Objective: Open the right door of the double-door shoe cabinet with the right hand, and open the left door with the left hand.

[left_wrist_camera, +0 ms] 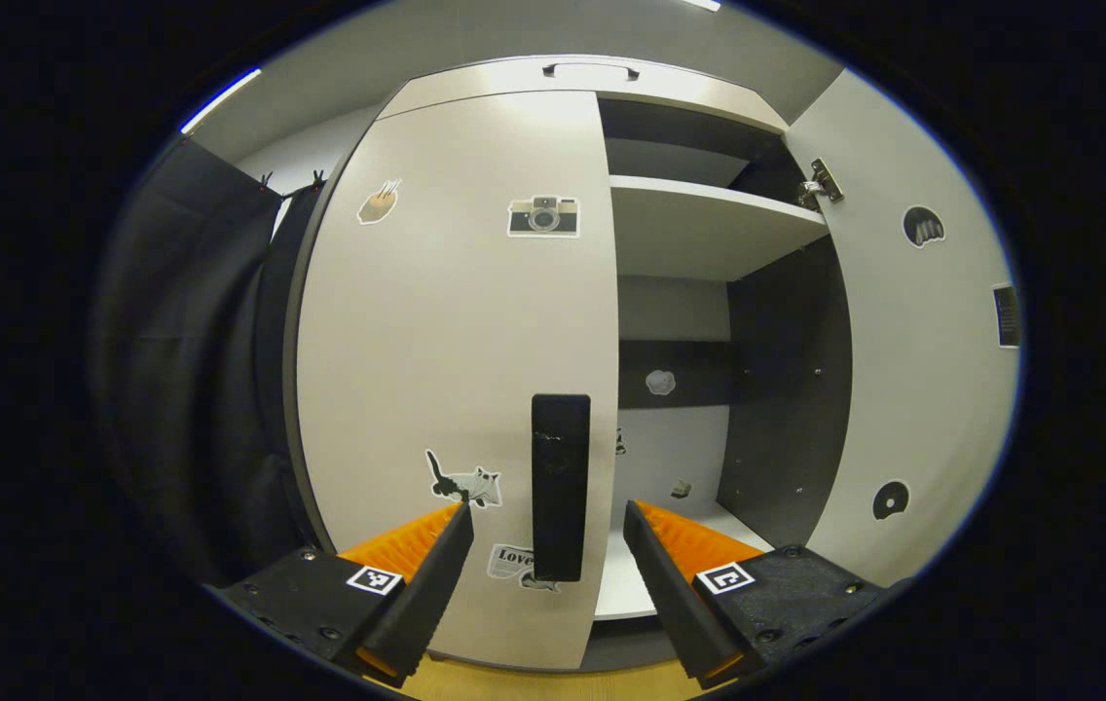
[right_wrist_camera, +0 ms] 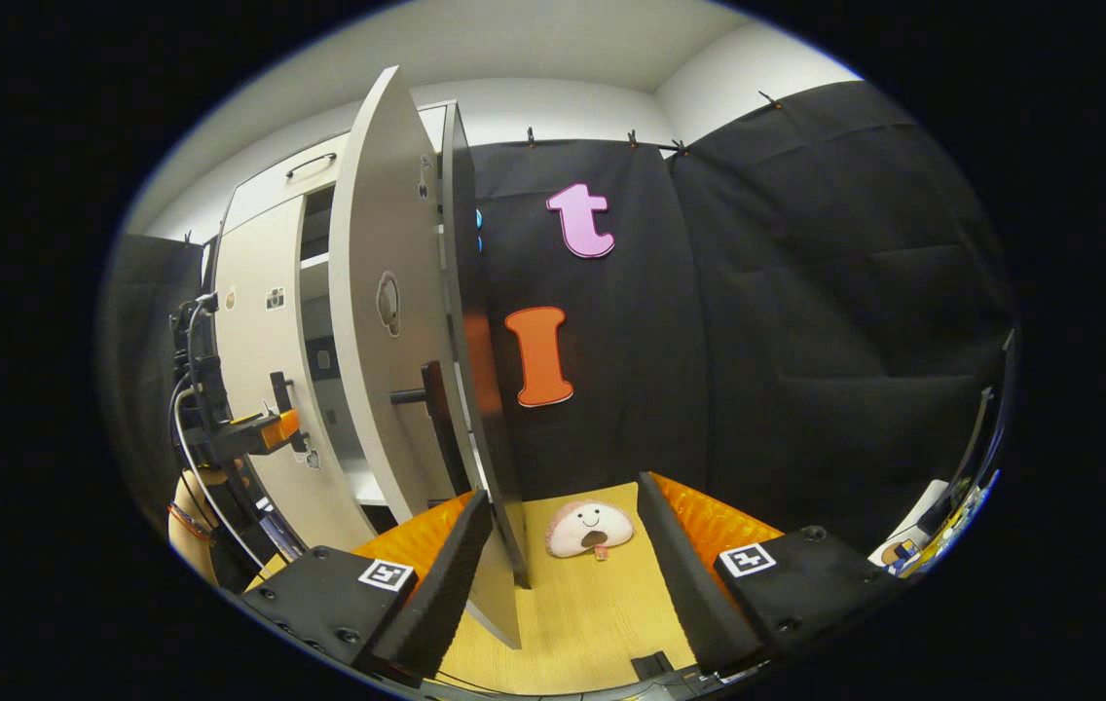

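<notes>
The shoe cabinet's left door [left_wrist_camera: 456, 341] is closed, pale with several stickers and a black upright handle [left_wrist_camera: 560, 487]. My left gripper [left_wrist_camera: 547, 514] is open, and the handle stands between its fingers, just ahead of the tips. The right door [left_wrist_camera: 913, 341] is swung wide open, baring the shelves [left_wrist_camera: 709, 224]. In the right gripper view that open door [right_wrist_camera: 387, 321] shows edge-on with its dark handle [right_wrist_camera: 431, 399]. My right gripper [right_wrist_camera: 563, 495] is open and holds nothing; the door's lower edge is close beside its left finger. The left gripper [right_wrist_camera: 256, 428], held by a hand, is at the left door [right_wrist_camera: 256, 321].
A small plush toy [right_wrist_camera: 590, 529] lies on the wooden floor [right_wrist_camera: 602, 613] by the black cloth wall [right_wrist_camera: 806, 341]. Inside the cabinet a small object [left_wrist_camera: 680, 487] sits on the bottom shelf. A top drawer with a handle [left_wrist_camera: 590, 70] sits above the doors.
</notes>
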The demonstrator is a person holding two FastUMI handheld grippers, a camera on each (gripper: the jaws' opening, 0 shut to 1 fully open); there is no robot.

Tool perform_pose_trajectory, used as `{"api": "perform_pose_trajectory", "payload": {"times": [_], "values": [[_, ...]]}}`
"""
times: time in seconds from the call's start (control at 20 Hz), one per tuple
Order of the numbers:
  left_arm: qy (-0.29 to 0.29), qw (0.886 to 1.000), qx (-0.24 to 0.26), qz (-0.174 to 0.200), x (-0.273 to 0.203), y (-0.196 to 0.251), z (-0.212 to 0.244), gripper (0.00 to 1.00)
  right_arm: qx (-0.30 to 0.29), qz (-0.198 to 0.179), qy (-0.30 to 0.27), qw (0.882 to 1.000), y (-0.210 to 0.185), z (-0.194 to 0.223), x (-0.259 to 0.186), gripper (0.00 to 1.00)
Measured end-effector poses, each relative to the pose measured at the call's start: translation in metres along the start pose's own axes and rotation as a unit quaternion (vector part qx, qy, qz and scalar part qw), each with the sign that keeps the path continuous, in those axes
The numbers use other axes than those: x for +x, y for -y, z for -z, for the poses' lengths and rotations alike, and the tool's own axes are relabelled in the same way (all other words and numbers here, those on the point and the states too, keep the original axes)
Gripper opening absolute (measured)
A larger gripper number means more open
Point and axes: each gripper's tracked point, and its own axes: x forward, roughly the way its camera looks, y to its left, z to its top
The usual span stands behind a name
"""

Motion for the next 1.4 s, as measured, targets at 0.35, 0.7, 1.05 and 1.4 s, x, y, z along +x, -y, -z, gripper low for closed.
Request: {"api": "perform_pose_trajectory", "payload": {"times": [0.35, 0.7, 1.05, 1.4], "values": [[-0.020, 1.000, -0.014, 0.007, 0.019, -0.005, 0.020, 0.93, -0.004, -0.007, -0.012, 1.000, -0.020, 0.006, 0.013, 0.98], [-0.020, 0.999, -0.026, 0.038, 0.024, 0.010, 0.023, 0.51, -0.001, -0.008, -0.026, 1.000, -0.033, 0.016, 0.013, 0.99], [-0.033, 0.999, -0.005, 0.024, 0.025, 0.008, 0.026, 0.20, 0.003, 0.000, -0.033, 0.999, -0.036, 0.021, 0.004, 0.98], [-0.027, 0.998, -0.018, 0.046, 0.012, 0.006, 0.024, 0.13, -0.005, -0.005, -0.035, 0.999, -0.058, 0.024, 0.001, 0.99]]}}
